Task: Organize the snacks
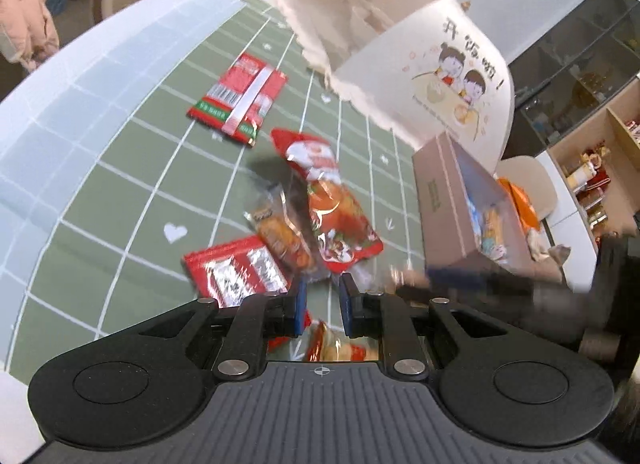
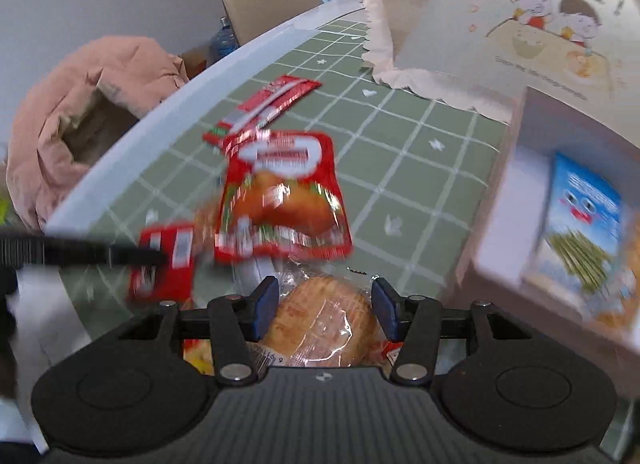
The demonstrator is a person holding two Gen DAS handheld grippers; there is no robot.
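The left gripper [image 1: 322, 306] points down at the table [image 1: 120, 167], its fingers [image 1: 298, 310] drawn close together with only a narrow gap and nothing pinched between them. Directly beneath them lies a clear-wrapped snack [image 1: 340, 348], only partly visible. Just ahead of the fingertips sit a red foil packet [image 1: 236, 270], a small clear-wrapped pastry [image 1: 280, 236] and a red chicken pouch [image 1: 336, 219] stacked against one another. Farther on, to the left, a red flat packet [image 1: 240, 97] lies alone on the green checked cloth. To the right of the fingers stands the cardboard box [image 1: 444, 199], already holding some snacks.

The right gripper [image 2: 326, 304] has its fingers [image 2: 266, 302] set apart, standing to either side of a round bread in clear wrap [image 2: 324, 324]; whether the pads actually touch it cannot be told. Just beyond them lies the red chicken pouch [image 2: 280, 195], with the red foil packet [image 2: 168, 260] to its left, where the blurred dark tip of the left gripper reaches in. To the right, the box [image 2: 500, 232] shows a blue snack pack [image 2: 576, 227] inside. Farther off stands a cream food cover with a cartoon print [image 2: 520, 23].
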